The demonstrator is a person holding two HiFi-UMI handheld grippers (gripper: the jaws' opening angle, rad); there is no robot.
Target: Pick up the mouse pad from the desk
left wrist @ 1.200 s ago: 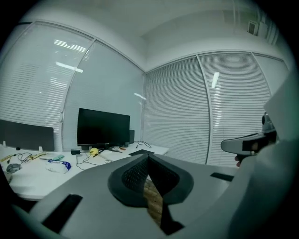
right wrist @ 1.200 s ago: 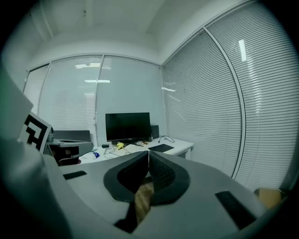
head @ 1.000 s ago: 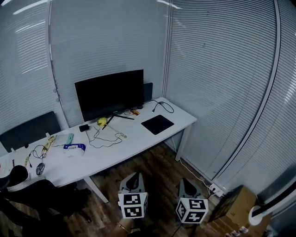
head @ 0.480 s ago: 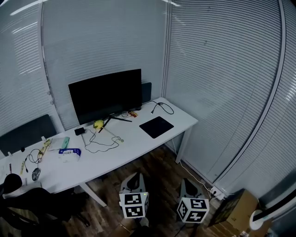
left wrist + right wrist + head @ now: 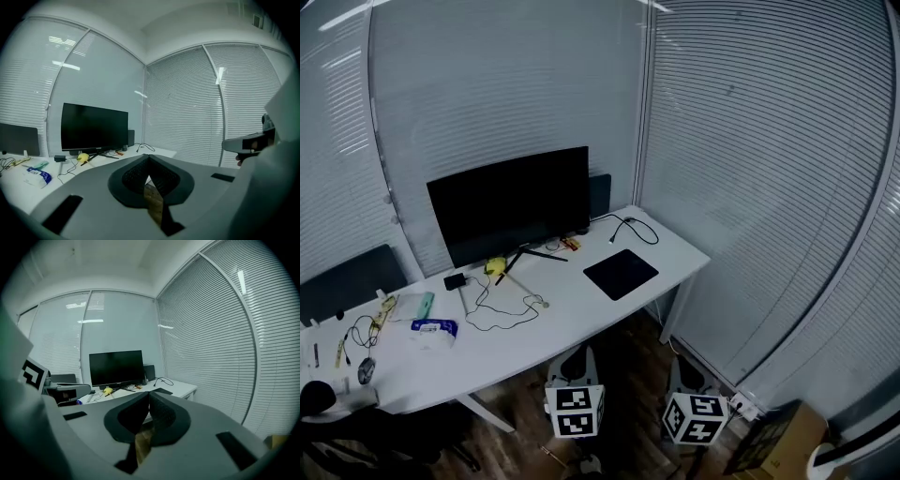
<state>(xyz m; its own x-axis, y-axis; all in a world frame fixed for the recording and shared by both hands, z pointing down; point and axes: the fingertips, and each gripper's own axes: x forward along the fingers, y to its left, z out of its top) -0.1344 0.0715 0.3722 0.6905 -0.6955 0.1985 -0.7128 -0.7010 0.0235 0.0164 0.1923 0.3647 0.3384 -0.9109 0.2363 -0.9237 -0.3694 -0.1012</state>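
in the left gripper view the left gripper [image 5: 149,157] has its two dark jaws pressed together at the tips, with nothing pinched between them; only a sliver of wooden floor shows through the gap lower down. the right gripper [image 5: 149,393] reads the same in its own view: jaws closed tip to tip, empty. both point roughly level across the room toward the desk.

in the head view the two grippers sit at the bottom centre of the frame, side by side above the wooden floor [image 5: 623,361]. the left marker cube [image 5: 574,411] and the right marker cube [image 5: 697,418] face the camera. neither gripper touches the desk; both are well apart from it.

the mouse pad [image 5: 621,274] is a dark, flat rectangle lying on the right part of the white desk [image 5: 572,314], right of centre in the frame, near the desk's front edge. behind it a black cable [image 5: 630,228] loops on the desktop. to its left stands a black monitor [image 5: 511,203], with a yellow object [image 5: 495,266] by its stand and a thin cord trailing forward. further left lies a blue and white packet [image 5: 433,329].

slatted blinds [image 5: 769,187] fill the upper right of the frame, and a cardboard box [image 5: 780,433] sits in the lower right corner.
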